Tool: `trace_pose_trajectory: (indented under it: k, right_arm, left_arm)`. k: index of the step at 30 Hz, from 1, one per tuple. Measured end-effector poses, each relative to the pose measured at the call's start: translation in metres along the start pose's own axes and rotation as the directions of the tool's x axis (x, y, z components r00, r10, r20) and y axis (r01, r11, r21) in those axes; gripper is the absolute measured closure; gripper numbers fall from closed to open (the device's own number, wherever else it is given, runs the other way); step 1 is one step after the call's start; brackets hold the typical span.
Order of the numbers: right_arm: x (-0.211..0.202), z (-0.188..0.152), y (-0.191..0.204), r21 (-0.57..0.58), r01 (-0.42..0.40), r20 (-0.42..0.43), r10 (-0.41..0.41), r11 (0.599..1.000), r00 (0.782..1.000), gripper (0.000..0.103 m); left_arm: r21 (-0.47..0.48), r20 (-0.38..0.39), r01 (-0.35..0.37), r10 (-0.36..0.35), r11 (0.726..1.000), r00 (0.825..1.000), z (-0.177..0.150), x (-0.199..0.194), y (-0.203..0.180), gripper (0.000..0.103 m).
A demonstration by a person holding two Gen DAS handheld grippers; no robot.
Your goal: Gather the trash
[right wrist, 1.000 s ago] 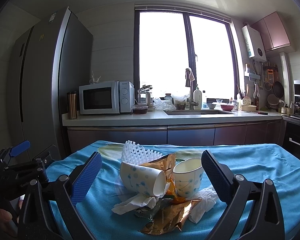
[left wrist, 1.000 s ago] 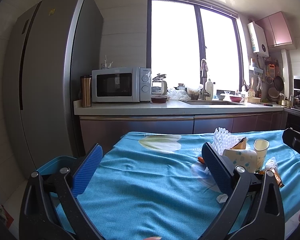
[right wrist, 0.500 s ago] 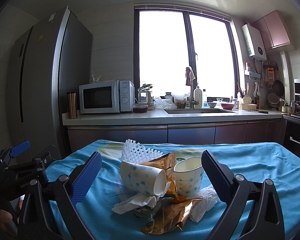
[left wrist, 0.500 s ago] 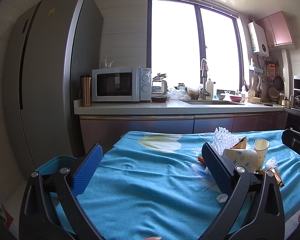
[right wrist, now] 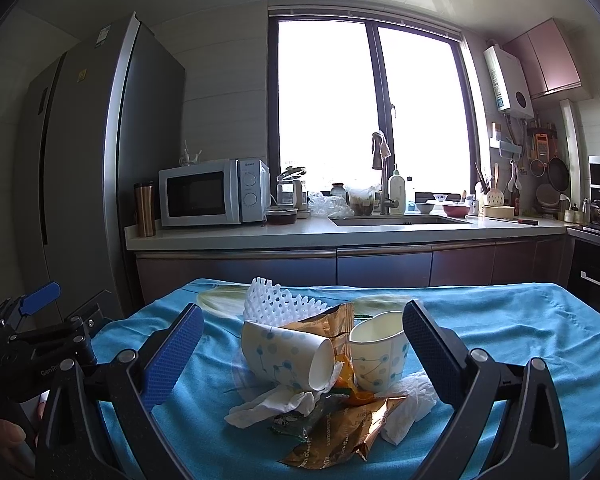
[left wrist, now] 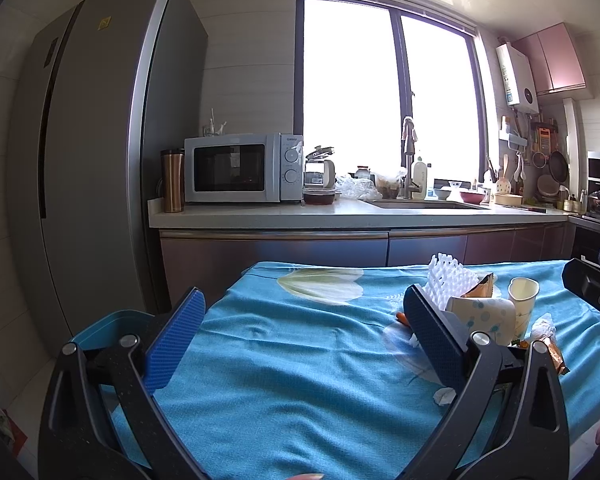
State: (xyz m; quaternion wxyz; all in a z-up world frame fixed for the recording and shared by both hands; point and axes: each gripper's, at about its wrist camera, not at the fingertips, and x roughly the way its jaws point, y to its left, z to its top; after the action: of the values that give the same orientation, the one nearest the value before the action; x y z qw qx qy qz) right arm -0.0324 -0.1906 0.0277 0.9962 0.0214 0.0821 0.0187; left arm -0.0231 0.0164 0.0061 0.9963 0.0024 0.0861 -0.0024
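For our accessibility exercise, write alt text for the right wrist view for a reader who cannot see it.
An open right gripper frames a trash pile on a blue tablecloth: a tipped paper cup, an upright paper cup, white foam netting, tissues and gold wrappers. Behind is a kitchen counter.

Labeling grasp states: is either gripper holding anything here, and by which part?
Nothing held. Left gripper and right gripper are both open; the trash pile lies untouched on the blue tablecloth.
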Motion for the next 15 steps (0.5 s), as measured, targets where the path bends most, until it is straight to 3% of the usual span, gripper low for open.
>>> trace_pose_trajectory:
  k: [15]
  right_arm:
    - [0.0015, -0.0001, -0.0002, 0.002, -0.005, -0.006, 0.005, 1.000, 1.000, 0.007]
  left_arm:
    - [0.001, -0.001, 0.000, 0.000, 1.000, 1.000, -0.0007, -0.0005, -0.0008, 0.005]
